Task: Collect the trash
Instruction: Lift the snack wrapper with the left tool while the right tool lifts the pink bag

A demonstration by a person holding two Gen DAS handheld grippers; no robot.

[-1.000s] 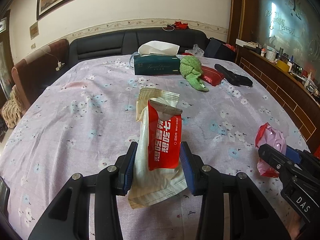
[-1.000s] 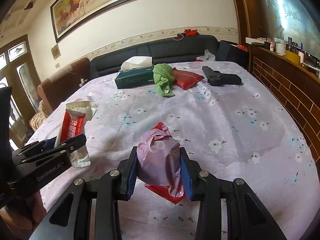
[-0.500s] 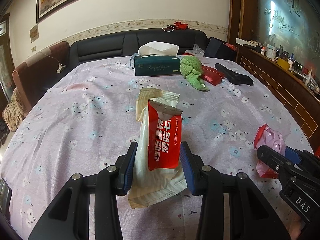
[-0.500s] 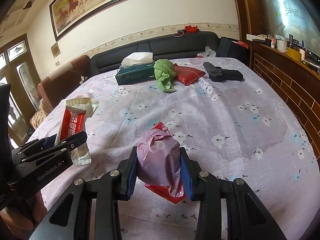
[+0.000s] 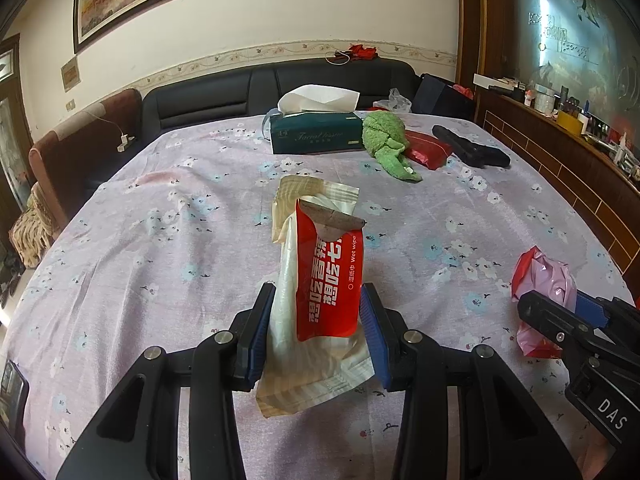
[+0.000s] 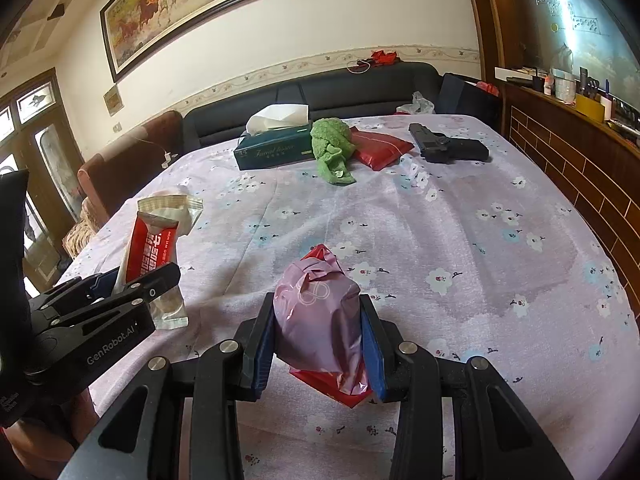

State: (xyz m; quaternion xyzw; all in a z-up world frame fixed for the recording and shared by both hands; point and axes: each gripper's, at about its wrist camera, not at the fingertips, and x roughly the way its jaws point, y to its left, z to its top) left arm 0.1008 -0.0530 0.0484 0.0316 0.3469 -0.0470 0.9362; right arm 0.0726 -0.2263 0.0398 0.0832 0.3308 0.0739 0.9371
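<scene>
My left gripper (image 5: 316, 320) is shut on a red wet-wipe packet (image 5: 330, 276) and a crumpled cream wrapper (image 5: 312, 364) behind it, held upright just above the flowered tablecloth (image 5: 160, 240). My right gripper (image 6: 318, 332) is shut on a scrunched pink plastic bag (image 6: 320, 320) with a red scrap under it. In the left wrist view that pink plastic bag (image 5: 548, 276) and the right gripper (image 5: 560, 316) show at the right. In the right wrist view the wet-wipe packet (image 6: 154, 248) and the left gripper (image 6: 132, 280) show at the left.
At the far side of the table lie a dark green tissue box (image 6: 274, 150), a green towel (image 6: 334, 148), a flat red pouch (image 6: 380, 146) and a black pistol-shaped object (image 6: 448, 148). A dark sofa (image 5: 240, 96) runs behind the table; a wooden counter (image 5: 568, 148) lines the right.
</scene>
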